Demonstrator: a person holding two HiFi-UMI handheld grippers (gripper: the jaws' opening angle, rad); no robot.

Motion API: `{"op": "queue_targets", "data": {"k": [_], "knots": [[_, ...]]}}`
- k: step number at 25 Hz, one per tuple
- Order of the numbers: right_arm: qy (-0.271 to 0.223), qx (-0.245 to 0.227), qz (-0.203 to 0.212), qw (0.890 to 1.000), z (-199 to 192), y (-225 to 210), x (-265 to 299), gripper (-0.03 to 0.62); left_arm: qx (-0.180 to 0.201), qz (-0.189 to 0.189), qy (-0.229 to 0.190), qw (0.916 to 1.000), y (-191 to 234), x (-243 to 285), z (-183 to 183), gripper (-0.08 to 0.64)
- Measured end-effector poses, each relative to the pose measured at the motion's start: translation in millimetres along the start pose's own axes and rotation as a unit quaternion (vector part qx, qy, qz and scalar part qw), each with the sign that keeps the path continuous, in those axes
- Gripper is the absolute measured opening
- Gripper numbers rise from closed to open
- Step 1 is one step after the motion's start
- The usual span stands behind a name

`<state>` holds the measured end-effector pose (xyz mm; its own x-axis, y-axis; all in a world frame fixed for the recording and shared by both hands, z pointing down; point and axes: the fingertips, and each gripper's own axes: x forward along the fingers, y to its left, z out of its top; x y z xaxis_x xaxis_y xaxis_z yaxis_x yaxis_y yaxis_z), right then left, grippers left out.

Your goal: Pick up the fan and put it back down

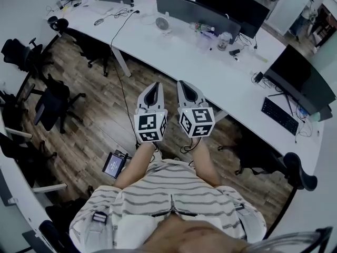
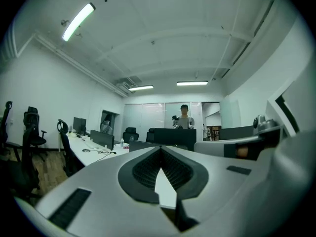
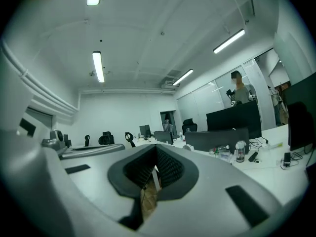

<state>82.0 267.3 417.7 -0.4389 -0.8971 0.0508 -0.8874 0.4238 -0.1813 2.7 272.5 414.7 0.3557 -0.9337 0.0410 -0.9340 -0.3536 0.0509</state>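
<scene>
A small white fan (image 1: pixel 162 23) stands far off on the long white desk (image 1: pixel 210 67), beside a dark monitor. I hold both grippers side by side, level, over the wooden floor and well short of the desk. The left gripper (image 1: pixel 153 87) has its jaws together with nothing between them, and its tips also meet in the left gripper view (image 2: pixel 160 149). The right gripper (image 1: pixel 184 84) is likewise shut and empty, tips touching in the right gripper view (image 3: pixel 157 147). Neither gripper is near the fan.
Monitors (image 1: pixel 300 78), a keyboard (image 1: pixel 280 115), bottles (image 1: pixel 224 40) and cables lie on the desk. Black office chairs (image 1: pixel 52 101) stand at the left and lower right. A small screen device (image 1: pixel 114 165) lies on the floor. A person (image 2: pixel 183 116) stands far off behind the monitors.
</scene>
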Motion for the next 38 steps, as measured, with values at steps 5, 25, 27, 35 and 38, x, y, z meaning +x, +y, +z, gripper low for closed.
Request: {"op": "queue_targets", "data": {"k": [5,25,27,35,38], "knots": [[0.012,0.004,-0.004,1.0,-14,-14,27,0.011,-0.005,0.01,0.004,0.9999,19,22,-9,0.008],[0.005,-0.006,-0.041,0.999,34,-82,284,0.011,-0.008,-0.04,-0.004,0.9992,154,270,29,0.008],[0.006,-0.002,-0.047,0.999,38,-87,309,0.011,-0.006,-0.046,-0.002,0.9989,168,291,32,0.008],[0.005,0.005,-0.065,0.998,47,-94,389,0.011,-0.007,-0.071,0.0,0.9974,221,352,42,0.008],[0.006,0.009,-0.072,0.997,49,-96,410,0.011,-0.006,-0.082,0.004,0.9966,232,369,45,0.008]]}}
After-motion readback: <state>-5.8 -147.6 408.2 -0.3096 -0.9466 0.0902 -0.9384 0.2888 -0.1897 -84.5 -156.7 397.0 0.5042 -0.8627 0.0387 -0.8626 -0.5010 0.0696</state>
